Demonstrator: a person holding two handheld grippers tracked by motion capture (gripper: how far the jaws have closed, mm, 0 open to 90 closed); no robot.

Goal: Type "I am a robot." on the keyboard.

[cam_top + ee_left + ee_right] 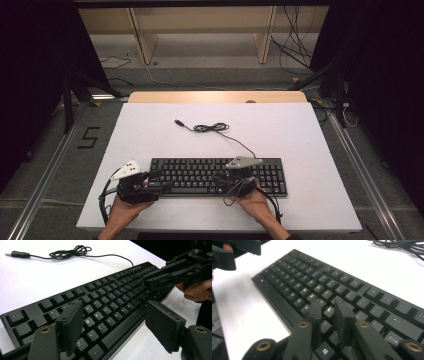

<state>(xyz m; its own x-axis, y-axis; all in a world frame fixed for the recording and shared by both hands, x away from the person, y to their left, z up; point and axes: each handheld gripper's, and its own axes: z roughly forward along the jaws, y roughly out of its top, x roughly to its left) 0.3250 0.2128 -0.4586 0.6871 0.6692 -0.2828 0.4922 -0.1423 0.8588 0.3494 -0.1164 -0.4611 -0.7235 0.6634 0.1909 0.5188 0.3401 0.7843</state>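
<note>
The keyboard (218, 176) lies across the near middle of the white desk (150, 135), its loose cable (212, 128) coiled beyond it. The left gripper (150, 181) waits at the keyboard's left end, jaws wide open around nothing. The right gripper (329, 320) hovers low over the right-hand keys, jaws slightly parted and empty, probably poised to press a key.

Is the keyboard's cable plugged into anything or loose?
Loose: the keyboard cable's USB plug lies bare on the white table.
</note>
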